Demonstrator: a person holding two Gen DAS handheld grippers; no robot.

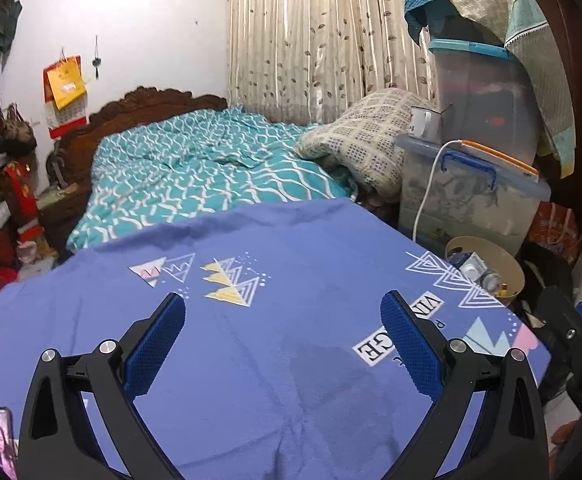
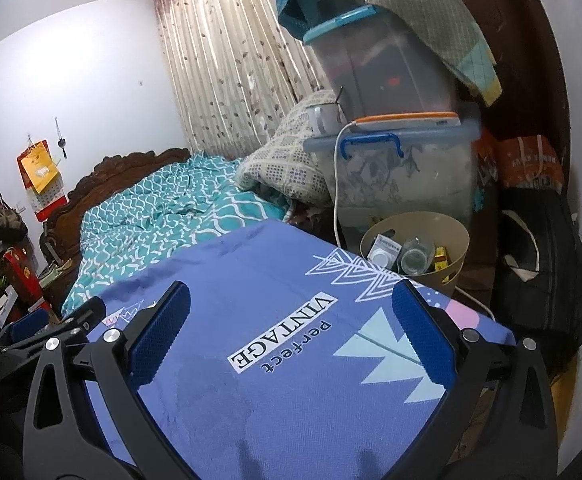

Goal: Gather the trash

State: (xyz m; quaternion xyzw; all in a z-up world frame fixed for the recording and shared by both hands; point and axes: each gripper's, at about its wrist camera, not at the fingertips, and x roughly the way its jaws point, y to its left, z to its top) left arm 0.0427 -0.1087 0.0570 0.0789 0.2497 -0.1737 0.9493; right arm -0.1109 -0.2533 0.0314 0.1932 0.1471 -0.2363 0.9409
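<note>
A beige waste bin (image 2: 457, 242) stands on the floor past the table's far right corner, holding a clear plastic bottle (image 2: 414, 256), a white box (image 2: 383, 249) and yellow scraps (image 2: 441, 258). It also shows in the left wrist view (image 1: 509, 266). My left gripper (image 1: 283, 312) is open and empty above the blue printed tablecloth (image 1: 283, 380). My right gripper (image 2: 291, 300) is open and empty above the same cloth (image 2: 291, 392), a short way from the bin. The left gripper's fingers (image 2: 31, 322) show at the left edge of the right wrist view.
Stacked clear storage boxes (image 2: 407, 176) with a white cable (image 2: 335, 184) and a mug (image 2: 325, 118) stand behind the bin. A bed with a teal cover (image 1: 195, 176) lies beyond the table. A black bag (image 2: 543, 280) sits right. A phone (image 1: 1, 442) lies at front left.
</note>
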